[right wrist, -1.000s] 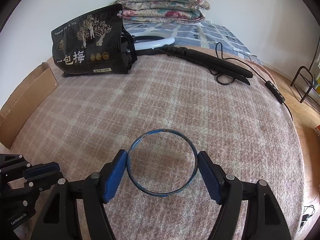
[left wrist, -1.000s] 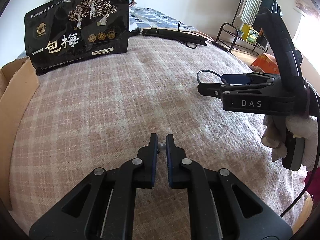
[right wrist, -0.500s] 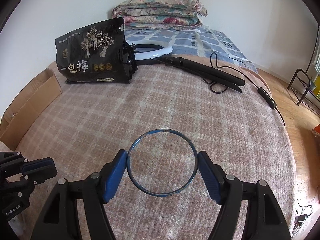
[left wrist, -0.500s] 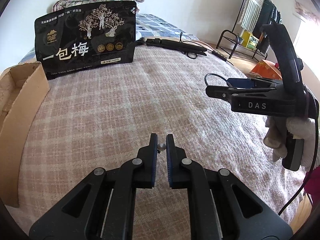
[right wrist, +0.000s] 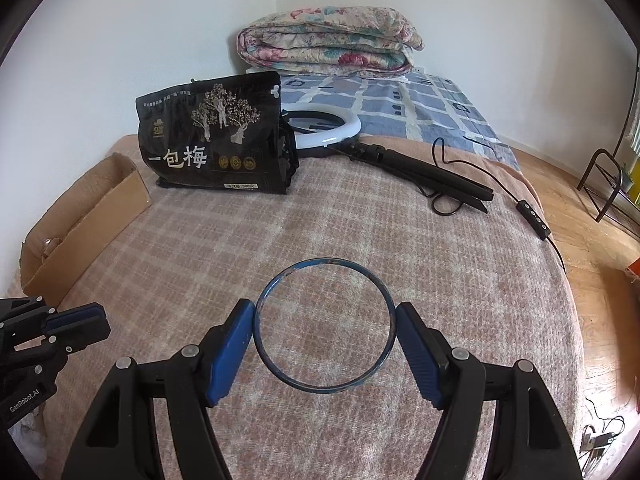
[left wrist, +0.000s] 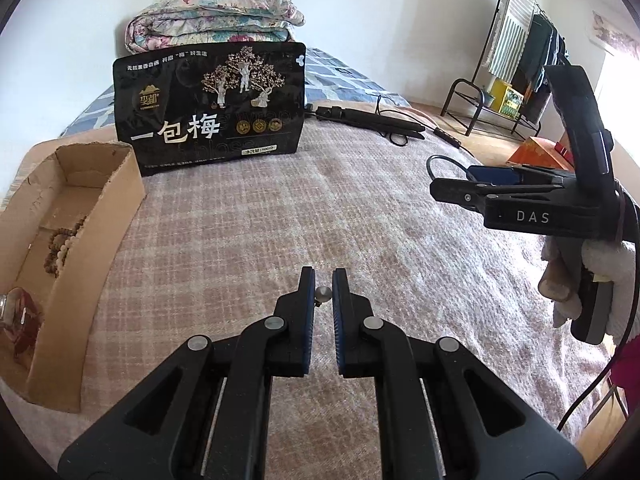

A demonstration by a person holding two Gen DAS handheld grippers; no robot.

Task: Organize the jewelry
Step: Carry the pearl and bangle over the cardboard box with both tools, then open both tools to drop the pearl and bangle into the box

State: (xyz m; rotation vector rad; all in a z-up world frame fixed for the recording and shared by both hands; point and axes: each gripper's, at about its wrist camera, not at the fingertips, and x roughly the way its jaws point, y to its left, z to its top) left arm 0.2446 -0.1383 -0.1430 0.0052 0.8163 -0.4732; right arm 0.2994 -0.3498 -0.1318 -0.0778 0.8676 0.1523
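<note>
Far left, the cardboard box (left wrist: 86, 216) sits on the blanket-covered bed (left wrist: 280, 220), open side up; we see a beaded bracelet (left wrist: 64, 240) and a reddish glass bottle (left wrist: 18, 320) already inside.

Centre, the left claw (left wrist: 323, 292) is nearly clenched, pinching a small silver stud (left wrist: 322, 293) between its pads.

Right, the right claw (right wrist: 325, 322) is spread wide yet grasping: a thin blue bangle (right wrist: 325, 322) is braced by its outer rim between the two pads, held above the blanket.

Judgement: both pieces are bound for the box. We would carry the stud over first, lower it well below the box wall, then release, since so small a piece could bounce out or vanish in the plaid weave. The bangle should go in flat, tilted to pass the near wall.

Surroundings: a black snack bag (left wrist: 210, 108) stands just behind the box; a ring light (right wrist: 324, 126) and its folded stand (right wrist: 432, 178) with cable lie further right, well apart from the path. A folded quilt (right wrist: 328, 42) sits at the back.
</note>
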